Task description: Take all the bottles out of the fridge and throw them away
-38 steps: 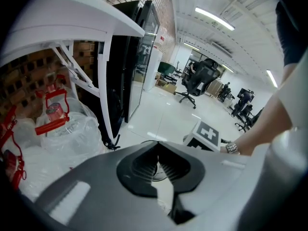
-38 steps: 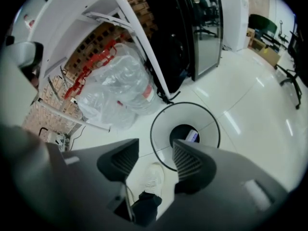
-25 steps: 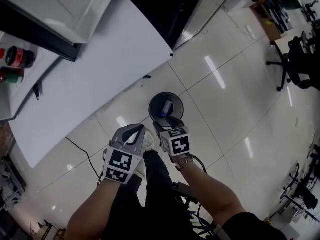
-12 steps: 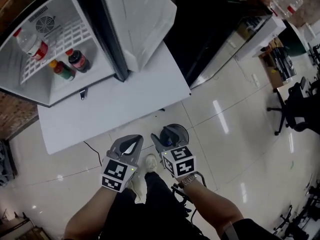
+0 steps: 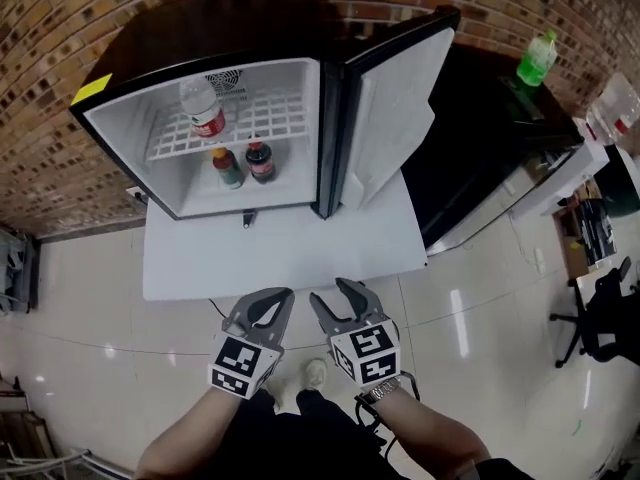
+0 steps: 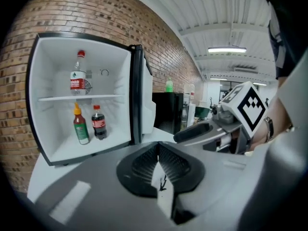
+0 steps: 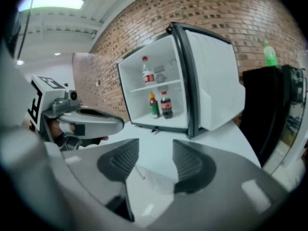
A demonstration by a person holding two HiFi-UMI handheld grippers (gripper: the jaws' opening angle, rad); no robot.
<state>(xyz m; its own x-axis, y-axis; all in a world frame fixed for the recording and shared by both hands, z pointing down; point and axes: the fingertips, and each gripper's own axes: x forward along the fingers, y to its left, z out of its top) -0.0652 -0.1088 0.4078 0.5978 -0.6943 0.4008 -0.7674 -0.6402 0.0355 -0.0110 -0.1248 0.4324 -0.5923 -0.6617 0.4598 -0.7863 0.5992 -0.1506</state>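
Observation:
The small fridge (image 5: 200, 28) stands open on a white platform (image 5: 290, 253), its door (image 5: 400, 108) swung to the right. A clear bottle with a red label (image 5: 203, 108) (image 6: 78, 76) (image 7: 147, 72) stands on the upper wire shelf. Below it stand a green-labelled bottle (image 5: 227, 168) (image 6: 80, 127) (image 7: 154, 106) and a cola bottle (image 5: 260, 161) (image 6: 99, 124) (image 7: 166, 105), side by side. My left gripper (image 5: 283, 296) (image 6: 158, 150) is shut and holds nothing. My right gripper (image 5: 332, 293) (image 7: 156, 155) is open and empty. Both hang in front of the platform, well short of the fridge.
A green bottle (image 5: 537, 60) stands on the black cabinet (image 5: 490, 118) right of the fridge. A brick wall (image 5: 60, 28) runs behind. An office chair (image 5: 605, 318) is at the far right. The person's shoe (image 5: 315, 372) shows on the glossy tiled floor below the grippers.
Both grippers have lifted from above a round bin holding a bottle on the floor. The view has swung up to the open fridge, and the bin is out of sight.

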